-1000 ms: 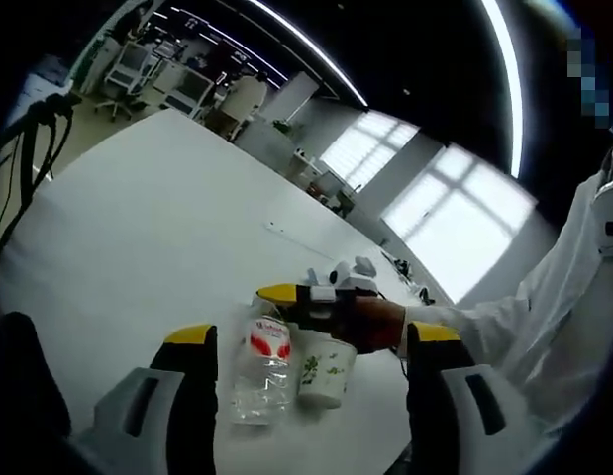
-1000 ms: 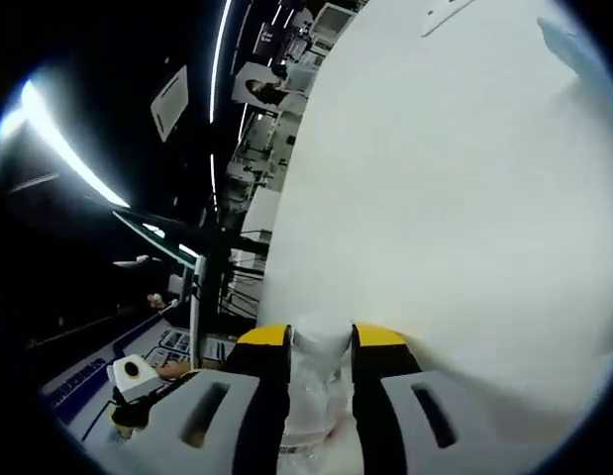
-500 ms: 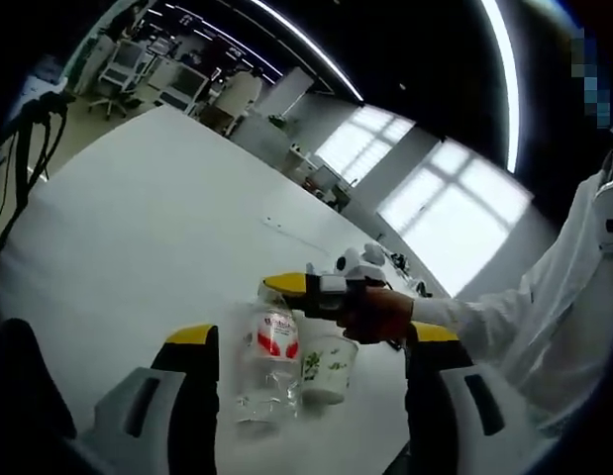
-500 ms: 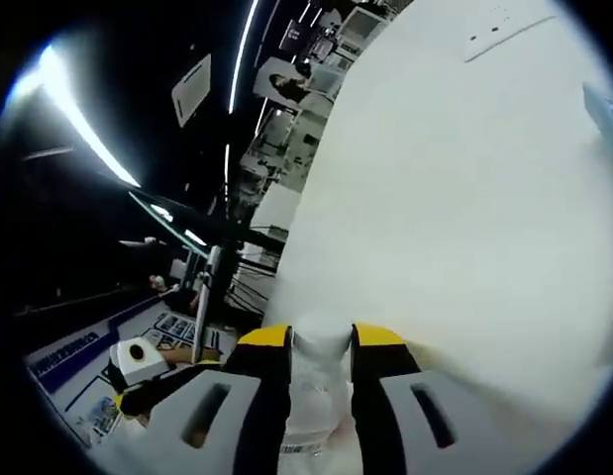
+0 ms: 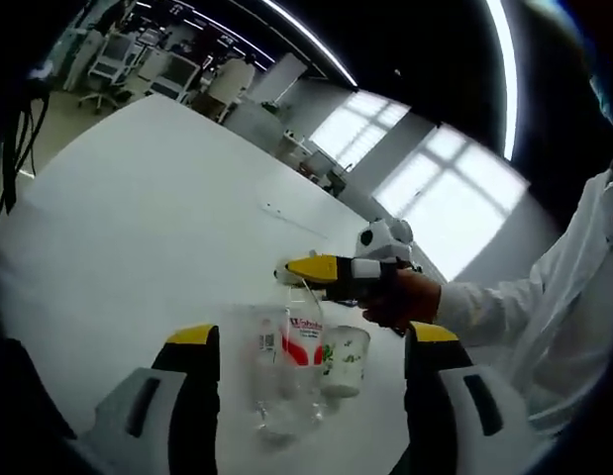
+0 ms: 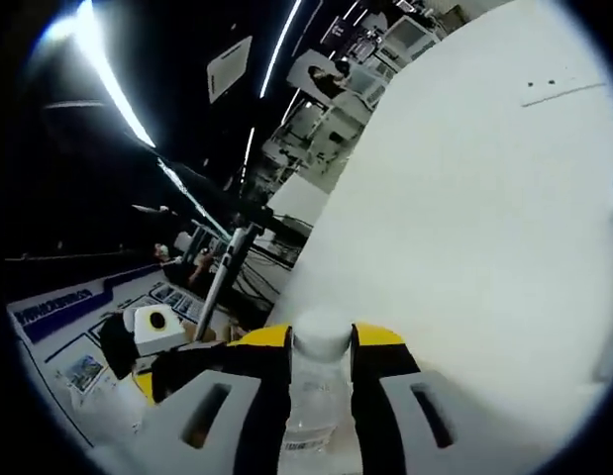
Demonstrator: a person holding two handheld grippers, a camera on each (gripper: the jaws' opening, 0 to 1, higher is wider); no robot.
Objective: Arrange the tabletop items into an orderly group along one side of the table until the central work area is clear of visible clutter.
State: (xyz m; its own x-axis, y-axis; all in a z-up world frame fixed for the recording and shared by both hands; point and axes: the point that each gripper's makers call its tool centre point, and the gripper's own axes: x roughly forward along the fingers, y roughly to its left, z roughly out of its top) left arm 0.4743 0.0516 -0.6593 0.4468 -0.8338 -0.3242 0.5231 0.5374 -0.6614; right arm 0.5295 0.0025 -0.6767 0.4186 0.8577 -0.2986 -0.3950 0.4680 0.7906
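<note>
A clear plastic bottle with a red label hangs slightly tilted over the white table. My right gripper comes in from the right, held by a hand, and is shut on the bottle's neck. Just right of the bottle stands a white cup with a green leaf print. My left gripper is open, its jaws wide on either side of the bottle and cup, not touching them. In the right gripper view, my right gripper clamps the bottle below its white cap.
A thin small item lies far out on the table. A person's white sleeve fills the right side. Beyond the table's far edge stand office desks and chairs. Cables hang at the left.
The right gripper has risen and moved right with the bottle, which now tilts and stands partly in front of the cup. The left gripper's jaws stay spread.
</note>
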